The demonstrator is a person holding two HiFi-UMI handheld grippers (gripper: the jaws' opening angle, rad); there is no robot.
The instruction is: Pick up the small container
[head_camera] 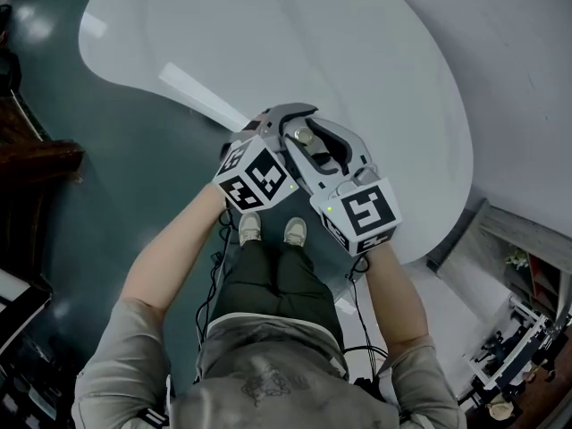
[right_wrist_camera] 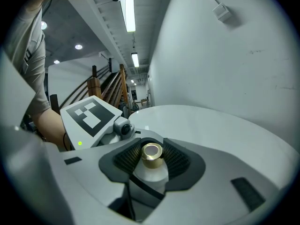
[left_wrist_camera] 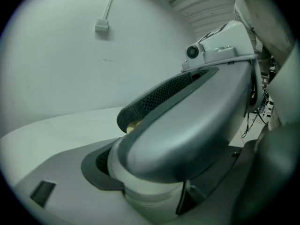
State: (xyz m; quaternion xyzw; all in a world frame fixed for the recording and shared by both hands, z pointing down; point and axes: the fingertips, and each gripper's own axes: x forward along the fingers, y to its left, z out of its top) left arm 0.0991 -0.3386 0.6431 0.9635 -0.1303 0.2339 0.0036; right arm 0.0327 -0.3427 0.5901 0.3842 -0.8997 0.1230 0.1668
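**Small container caught between both claws at the desk rim**

Head view: Both hands are close together over the near rim of the white round desk. The left claw and right claw cross at their tips. The small container sits where they meet, its round top facing the camera. The person's shoes stand on the dark floor below.

Left gripper view: The white body of the small container is low in frame. The left claw pinches it, with a dark pad against one side and the other jaw against the opposite side. One grey jaw of the right claw crosses over it and hides its upper part. A sliver of the cap shows under that jaw's mesh face. Behind is a white wall with a cable box.

Right gripper view: The right claw is spread wide. The container stands upright between its ribbed pads, with the gold cap centred. The pads are just beside it and no squeeze is visible. The left gripper's marker cube is at left, and the desk lies beyond.
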